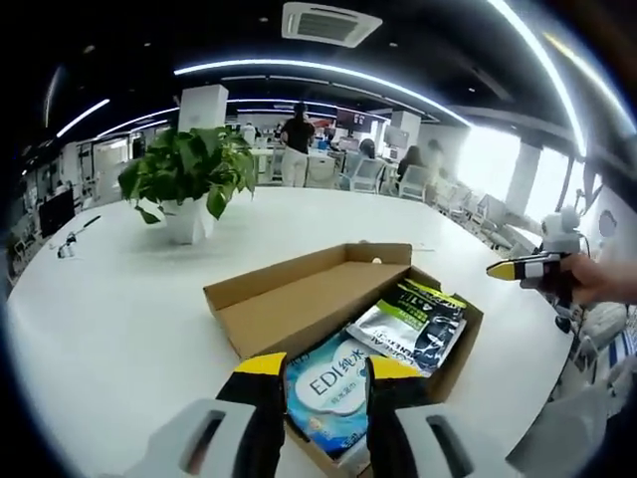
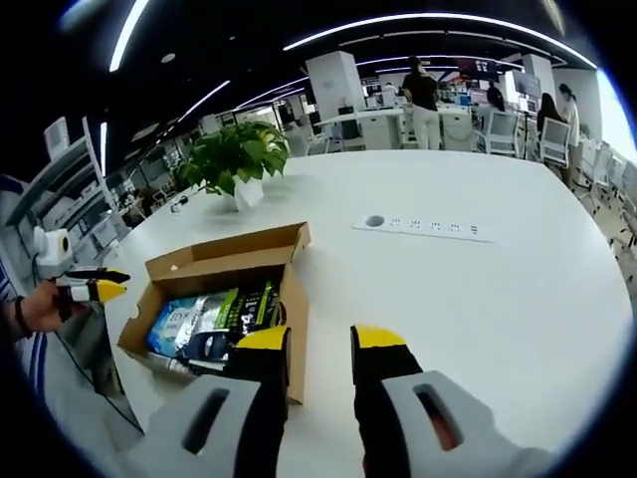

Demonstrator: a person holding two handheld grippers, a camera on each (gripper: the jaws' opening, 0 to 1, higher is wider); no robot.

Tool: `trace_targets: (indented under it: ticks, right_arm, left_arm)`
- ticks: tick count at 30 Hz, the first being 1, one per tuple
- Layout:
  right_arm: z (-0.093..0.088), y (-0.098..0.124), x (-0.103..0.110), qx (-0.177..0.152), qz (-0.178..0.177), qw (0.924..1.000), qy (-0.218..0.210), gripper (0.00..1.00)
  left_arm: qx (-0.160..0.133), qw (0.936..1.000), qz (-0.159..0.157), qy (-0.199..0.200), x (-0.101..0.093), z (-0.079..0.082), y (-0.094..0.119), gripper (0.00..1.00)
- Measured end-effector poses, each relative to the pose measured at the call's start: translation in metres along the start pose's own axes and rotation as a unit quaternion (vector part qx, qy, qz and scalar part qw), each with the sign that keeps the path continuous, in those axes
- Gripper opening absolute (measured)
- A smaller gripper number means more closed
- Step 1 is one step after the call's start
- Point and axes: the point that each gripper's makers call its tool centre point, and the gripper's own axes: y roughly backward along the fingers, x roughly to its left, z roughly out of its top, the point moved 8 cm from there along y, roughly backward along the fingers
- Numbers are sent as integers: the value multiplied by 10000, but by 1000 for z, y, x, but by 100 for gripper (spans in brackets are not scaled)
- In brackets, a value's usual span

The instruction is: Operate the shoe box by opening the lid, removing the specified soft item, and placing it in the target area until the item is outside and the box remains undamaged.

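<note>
An open cardboard shoe box (image 1: 299, 289) lies on the white table (image 1: 119, 319), its lid flap folded back. Inside lie a blue-and-white soft pack (image 1: 328, 383) marked EDI and a silver, green and black pouch (image 1: 413, 329). My left gripper (image 1: 326, 370) hovers open over the box's near edge, and the blue pack shows between its yellow-tipped jaws. The right gripper (image 1: 523, 269) hangs in a hand off to the right of the box. In the right gripper view, the box (image 2: 289, 309) sits left of my open right gripper (image 2: 320, 344), with the left gripper (image 2: 95, 286) beyond it.
A potted green plant (image 1: 189, 174) in a white pot stands behind the box. A socket strip (image 2: 428, 227) is set into the table (image 2: 478, 299). Desks, chairs and people fill the office behind. The table edge runs close to the box on the person's side.
</note>
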Motion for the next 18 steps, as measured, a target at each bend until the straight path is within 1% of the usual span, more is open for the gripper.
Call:
trace_targets:
  ticks: [3,7,8,9,14,18]
  right_arm:
    - [-5,6,-3,0,-40,10000,-39,22]
    - [-12,14,-5,-45,-86,9998,-158,22]
    - [-12,14,-7,-76,-92,9997,-200,22]
    - [-13,16,-8,-101,-98,9996,-246,22]
    - [-20,26,2,-156,-92,9996,-214,22]
    - [-24,33,6,-220,-108,9994,-232,23]
  left_arm:
    - [85,9999,-111,-34,-8,-2,-8,29]
    - [153,9994,-316,77,-19,-5,-18,29]
    - [178,9990,-369,150,-21,-7,-20,29]
    - [227,9982,-438,334,-24,-10,-24,29]
    - [390,9963,-560,513,-34,-20,-37,29]
    - [533,9938,-666,707,-43,-28,-48,29]
